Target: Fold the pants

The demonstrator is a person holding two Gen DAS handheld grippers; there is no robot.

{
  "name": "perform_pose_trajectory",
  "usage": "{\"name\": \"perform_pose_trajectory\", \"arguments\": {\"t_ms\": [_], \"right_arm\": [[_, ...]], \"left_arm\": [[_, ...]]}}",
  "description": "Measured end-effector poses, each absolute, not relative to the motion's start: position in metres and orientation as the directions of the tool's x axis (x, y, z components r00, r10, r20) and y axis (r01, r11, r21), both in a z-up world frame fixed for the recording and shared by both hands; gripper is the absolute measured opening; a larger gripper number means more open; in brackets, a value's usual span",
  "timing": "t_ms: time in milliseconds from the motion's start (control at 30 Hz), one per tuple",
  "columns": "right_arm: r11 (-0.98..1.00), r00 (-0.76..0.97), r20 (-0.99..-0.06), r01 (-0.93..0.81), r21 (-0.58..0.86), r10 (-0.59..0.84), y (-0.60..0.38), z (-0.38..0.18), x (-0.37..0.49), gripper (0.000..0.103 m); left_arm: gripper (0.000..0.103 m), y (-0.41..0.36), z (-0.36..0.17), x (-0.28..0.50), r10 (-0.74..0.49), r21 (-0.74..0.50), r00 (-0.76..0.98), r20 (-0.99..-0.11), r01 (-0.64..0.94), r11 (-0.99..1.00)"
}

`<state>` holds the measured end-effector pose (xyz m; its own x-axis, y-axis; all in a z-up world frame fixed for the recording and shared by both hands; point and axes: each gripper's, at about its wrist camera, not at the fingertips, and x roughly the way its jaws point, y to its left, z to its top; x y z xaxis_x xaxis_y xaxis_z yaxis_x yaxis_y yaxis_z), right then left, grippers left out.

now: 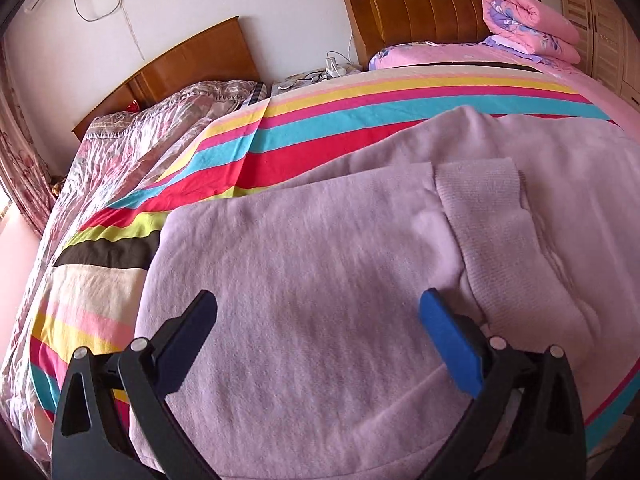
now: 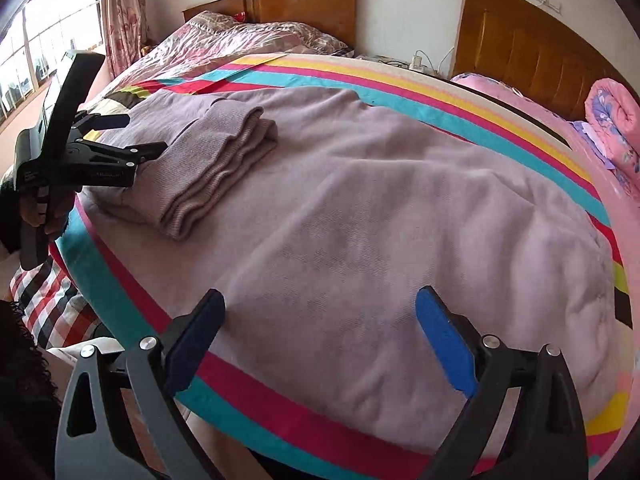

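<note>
Pale lilac pants (image 1: 320,280) lie spread flat on the striped bed, and they also show in the right wrist view (image 2: 380,220). Their ribbed cuffs (image 2: 216,160) lie folded over onto the fabric; they also show in the left wrist view (image 1: 492,232). My left gripper (image 1: 320,316) is open and empty, just above the pants. It also shows in the right wrist view (image 2: 132,132), open beside the cuffs. My right gripper (image 2: 320,320) is open and empty above the near edge of the pants.
The bed has a striped sheet (image 1: 280,136) in many colours. A rolled pink quilt (image 1: 528,24) lies by the wooden headboard (image 1: 412,4). A second bed with a floral cover (image 1: 132,136) stands to the left. A window (image 2: 44,40) is at far left.
</note>
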<state>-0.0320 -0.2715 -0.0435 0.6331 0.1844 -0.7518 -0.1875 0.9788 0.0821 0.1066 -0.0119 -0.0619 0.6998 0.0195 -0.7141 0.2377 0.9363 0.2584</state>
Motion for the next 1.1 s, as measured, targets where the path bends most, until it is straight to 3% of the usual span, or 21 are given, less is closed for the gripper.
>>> {"name": "perform_pose_trajectory", "arguments": {"t_ms": [167,367,467,633,833,967,1100], "right_arm": [[0.874,0.750,-0.642,0.198,0.444,0.157,-0.404,-0.049,-0.093,0.091],[0.674,0.770,-0.601,0.330,0.661,0.212,-0.457,-0.077,-0.108,0.083],[0.687,0.760,-0.614,0.329,0.647,0.214,-0.456,-0.077,-0.092,0.082],[0.714,0.677,-0.700,0.373,0.592,0.227,-0.447,-0.074,-0.069,0.083],[0.657,0.671,-0.677,0.369,0.658,0.301,-0.438,-0.077,-0.064,0.083],[0.603,0.715,-0.682,0.480,0.638,0.152,-0.454,-0.078,-0.080,0.068],[0.697,0.646,-0.708,0.367,0.617,0.286,-0.435,-0.076,-0.055,0.077]], "left_arm": [[0.102,-0.044,-0.034,0.102,-0.093,0.200,0.730,-0.677,0.304,0.931],[0.102,-0.090,-0.047,0.122,-0.103,0.236,0.712,-0.694,0.360,0.902],[0.102,-0.104,-0.074,0.131,-0.065,0.271,0.676,-0.734,0.380,0.884],[0.102,-0.090,-0.080,0.141,-0.149,0.147,0.625,-0.766,0.396,0.906],[0.102,-0.087,-0.082,0.146,-0.165,0.122,0.614,-0.772,0.397,0.910],[0.102,-0.087,-0.082,0.145,-0.169,0.117,0.612,-0.773,0.398,0.910],[0.102,-0.087,-0.082,0.142,-0.164,0.125,0.618,-0.769,0.398,0.909]]}}
